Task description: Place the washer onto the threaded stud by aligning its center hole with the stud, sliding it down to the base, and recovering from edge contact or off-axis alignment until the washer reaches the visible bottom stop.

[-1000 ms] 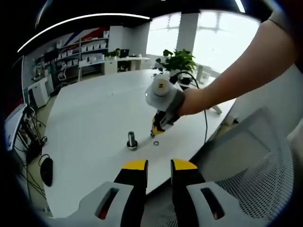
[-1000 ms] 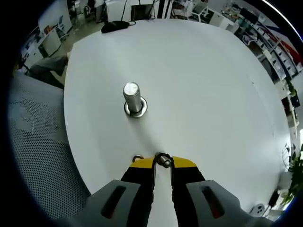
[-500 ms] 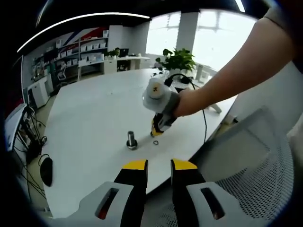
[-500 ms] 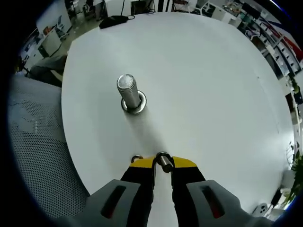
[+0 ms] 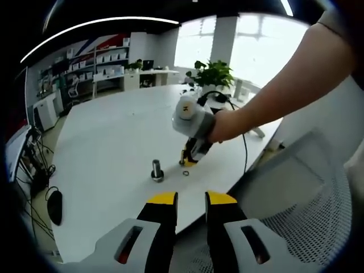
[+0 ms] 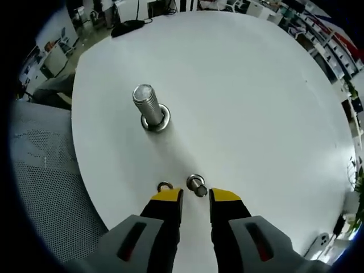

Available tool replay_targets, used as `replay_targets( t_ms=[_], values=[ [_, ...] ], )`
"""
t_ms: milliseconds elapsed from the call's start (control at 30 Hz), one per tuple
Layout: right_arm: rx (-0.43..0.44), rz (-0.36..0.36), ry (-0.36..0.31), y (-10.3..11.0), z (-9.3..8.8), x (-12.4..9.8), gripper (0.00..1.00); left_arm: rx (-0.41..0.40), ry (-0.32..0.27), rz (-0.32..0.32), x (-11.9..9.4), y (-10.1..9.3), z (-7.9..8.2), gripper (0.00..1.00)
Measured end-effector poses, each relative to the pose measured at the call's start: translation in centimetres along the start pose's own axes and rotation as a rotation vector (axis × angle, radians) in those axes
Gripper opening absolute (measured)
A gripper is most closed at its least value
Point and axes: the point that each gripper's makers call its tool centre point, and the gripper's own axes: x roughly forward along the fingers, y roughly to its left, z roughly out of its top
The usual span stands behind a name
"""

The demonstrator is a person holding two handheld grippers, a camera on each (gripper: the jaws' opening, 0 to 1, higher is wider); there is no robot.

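silver threaded stud (image 6: 147,106) stands upright, upper left; small washer (image 6: 196,184) lies on the table, lower centre.

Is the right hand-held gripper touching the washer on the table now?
Apart. In the right gripper view, the washer lies on the table just ahead of the open right hand-held gripper, with white table visible between it and both yellow fingertips.

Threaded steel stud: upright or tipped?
Upright. The threaded steel stud stands on its round base on the white table, flat top up, nothing around it.
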Motion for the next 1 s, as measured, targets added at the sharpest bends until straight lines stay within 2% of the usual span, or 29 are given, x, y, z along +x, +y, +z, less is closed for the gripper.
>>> replay_targets(
  t_ms=[200,300,633,867,1000],
  values=[
    [0.048,-0.005,-0.01,0.5,-1.0,-0.7,0.23,-0.013,0.008,-0.004,0.1,-0.1,-0.1,0.18],
    [0.1,-0.004,-0.024,0.8,-1.6,-1.1,0.23,-0.016,0.006,-0.005,0.1,-0.1,-0.1,0.18],
    [0.136,0.002,-0.032,2.5,-3.0,-1.9,0.24,-0.023,0.021,-0.02,0.3,-0.4,-0.2,0.2],
    [0.112,0.004,-0.005,3.4,-3.6,-1.6,0.25,-0.032,0.014,-0.012,0.2,-0.3,-0.3,0.2],
    [0.066,0.006,0.009,4.2,-3.6,-1.4,0.25,-0.033,0.016,-0.011,0.2,-0.2,-0.3,0.2]
  ],
)
